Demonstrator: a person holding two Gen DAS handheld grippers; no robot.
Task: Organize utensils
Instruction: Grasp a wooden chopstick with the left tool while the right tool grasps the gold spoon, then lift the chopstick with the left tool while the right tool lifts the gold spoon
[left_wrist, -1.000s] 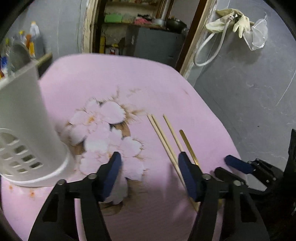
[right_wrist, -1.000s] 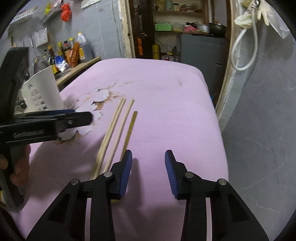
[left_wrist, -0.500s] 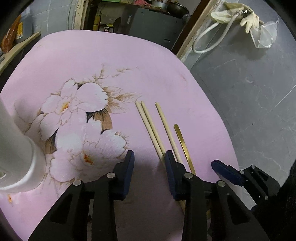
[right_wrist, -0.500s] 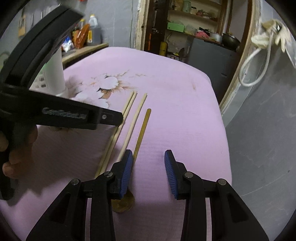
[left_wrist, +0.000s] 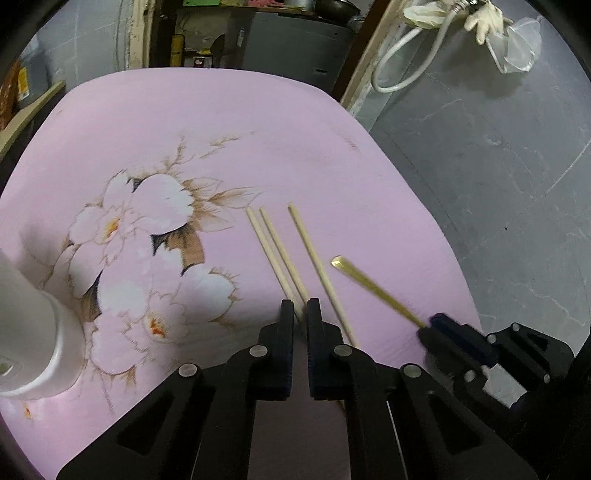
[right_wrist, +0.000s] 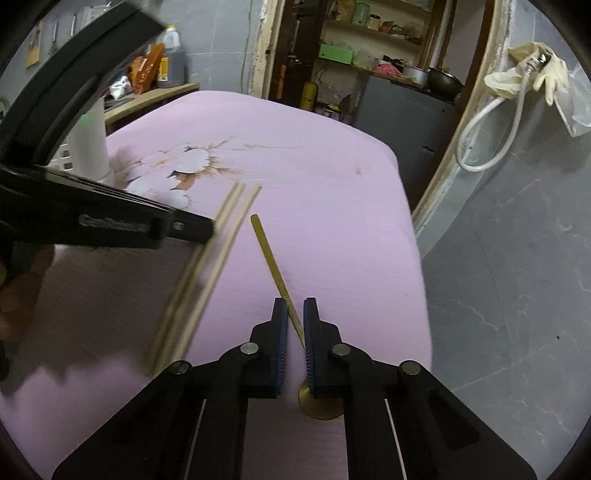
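Fingers of the left gripper pinched two wooden chopsticks.

The right gripper squeezed the handle of a gold spoon, its far end tilted off the pink cloth. A third chopstick lay between them. A white holder stood on the cloth's left side.

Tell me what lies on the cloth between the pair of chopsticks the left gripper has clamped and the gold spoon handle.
One single chopstick lies between the chopstick pair and the gold spoon handle; the left wrist view shows it.
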